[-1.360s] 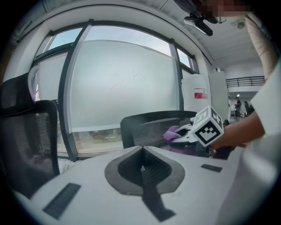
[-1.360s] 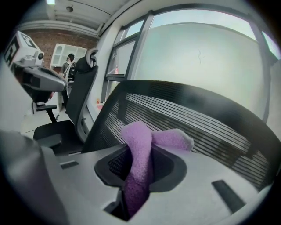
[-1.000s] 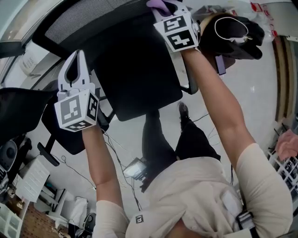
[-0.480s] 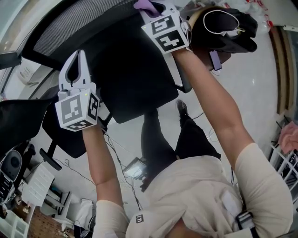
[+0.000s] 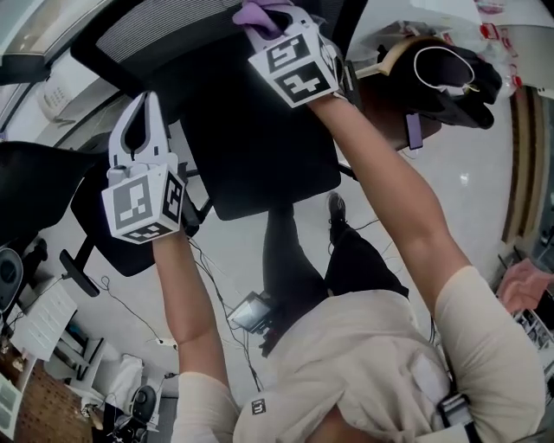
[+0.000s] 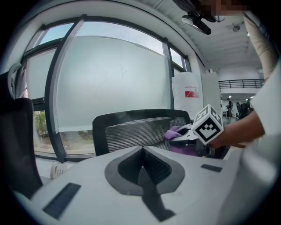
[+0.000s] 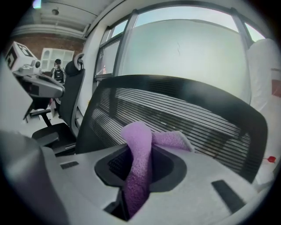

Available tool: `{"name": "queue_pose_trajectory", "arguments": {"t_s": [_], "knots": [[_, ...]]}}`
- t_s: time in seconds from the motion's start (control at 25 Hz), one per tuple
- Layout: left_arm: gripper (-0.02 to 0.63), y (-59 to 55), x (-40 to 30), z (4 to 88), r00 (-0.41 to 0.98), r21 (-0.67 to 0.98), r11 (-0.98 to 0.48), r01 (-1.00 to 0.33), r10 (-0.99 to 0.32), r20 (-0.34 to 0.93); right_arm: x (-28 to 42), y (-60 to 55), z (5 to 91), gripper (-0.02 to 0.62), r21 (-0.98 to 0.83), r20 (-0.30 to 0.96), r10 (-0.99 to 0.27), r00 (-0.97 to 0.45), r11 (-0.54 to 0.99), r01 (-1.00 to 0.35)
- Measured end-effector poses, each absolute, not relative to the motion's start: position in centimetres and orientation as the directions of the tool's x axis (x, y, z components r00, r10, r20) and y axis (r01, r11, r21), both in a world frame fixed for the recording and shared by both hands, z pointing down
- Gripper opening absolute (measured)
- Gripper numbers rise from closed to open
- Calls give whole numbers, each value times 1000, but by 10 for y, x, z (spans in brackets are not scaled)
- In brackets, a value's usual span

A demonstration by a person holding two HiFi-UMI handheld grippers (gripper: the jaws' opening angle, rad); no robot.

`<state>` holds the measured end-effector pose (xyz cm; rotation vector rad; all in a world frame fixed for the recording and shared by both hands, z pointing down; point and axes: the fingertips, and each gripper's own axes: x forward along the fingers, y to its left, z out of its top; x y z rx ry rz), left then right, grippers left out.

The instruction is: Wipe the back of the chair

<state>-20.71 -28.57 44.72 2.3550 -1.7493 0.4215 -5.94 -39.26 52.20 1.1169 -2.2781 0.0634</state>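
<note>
The right gripper (image 5: pixel 267 19) pinches a fluffy purple cloth (image 7: pixel 138 162) by the black mesh chair back (image 7: pixel 184 110), while the left gripper (image 5: pixel 140 125) is pressed together on nothing; the bunched cloth could snag on the mesh and pull free.

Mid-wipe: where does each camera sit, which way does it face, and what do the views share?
Head view: on the person's head, looking steeply down at the chair back; shows arms, torso, left gripper, right gripper holding the purple cloth.
Left gripper view: on the left gripper, facing chair back and window; own jaws together, empty.
Right gripper view: on the right gripper, facing the chair back; own jaws shut on the cloth.
Shared: all show the chair back; each gripper view shows the other gripper.
</note>
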Motion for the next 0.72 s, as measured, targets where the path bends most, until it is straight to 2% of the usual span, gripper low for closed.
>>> {"name": "queue_pose_trajectory", "arguments": {"t_s": [0.4, 0.72], "knots": [[8, -250, -324, 467, 115, -22, -131, -991, -926, 359, -278, -346, 544, 87, 168, 555, -488, -673, 859, -484], [8, -253, -333, 471, 103, -23, -120, -993, -926, 364, -285, -344, 546, 86, 198, 539, -490, -685, 864, -463]]}}
